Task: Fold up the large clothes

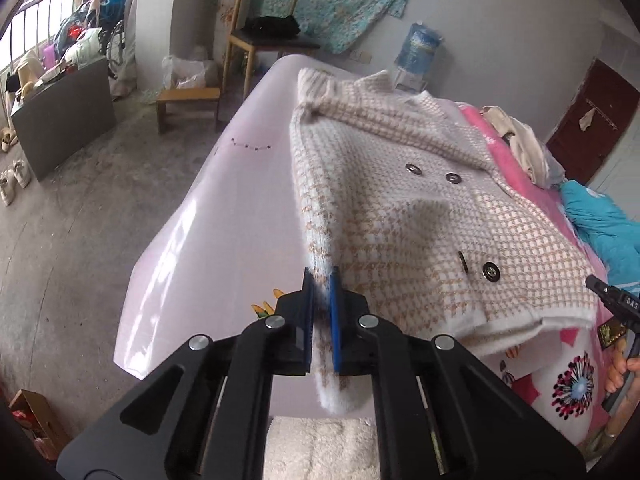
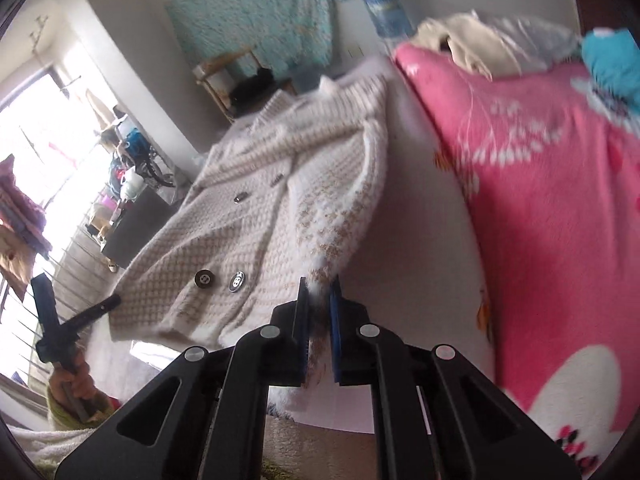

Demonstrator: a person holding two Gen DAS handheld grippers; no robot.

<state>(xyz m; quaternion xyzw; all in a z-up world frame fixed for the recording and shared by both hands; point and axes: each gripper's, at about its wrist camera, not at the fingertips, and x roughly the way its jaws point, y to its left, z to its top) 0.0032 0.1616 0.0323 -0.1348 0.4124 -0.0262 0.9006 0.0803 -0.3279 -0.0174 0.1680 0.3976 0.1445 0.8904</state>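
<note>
A fuzzy cream-and-tan checked coat [image 1: 400, 216] with dark round buttons lies on a pale pink board [image 1: 224, 208] over a bed. My left gripper [image 1: 321, 280] is shut on the coat's near left hem corner, the fabric pinched between its blue pads and lifted a little. My right gripper [image 2: 319, 286] is shut on the coat [image 2: 248, 216] at its near right hem corner, cloth hanging down between the fingers. The right gripper [image 1: 614, 300] also shows at the right edge of the left wrist view. The left gripper [image 2: 60, 328], held in a hand, shows at the left of the right wrist view.
A pink flowered blanket [image 2: 552, 208] covers the bed to the right, with a cream garment [image 1: 520, 140] and a blue one [image 1: 604, 224] piled on it. A wooden chair [image 1: 260, 36], a low stool [image 1: 188, 100] and a grey cabinet [image 1: 64, 120] stand on the concrete floor at left.
</note>
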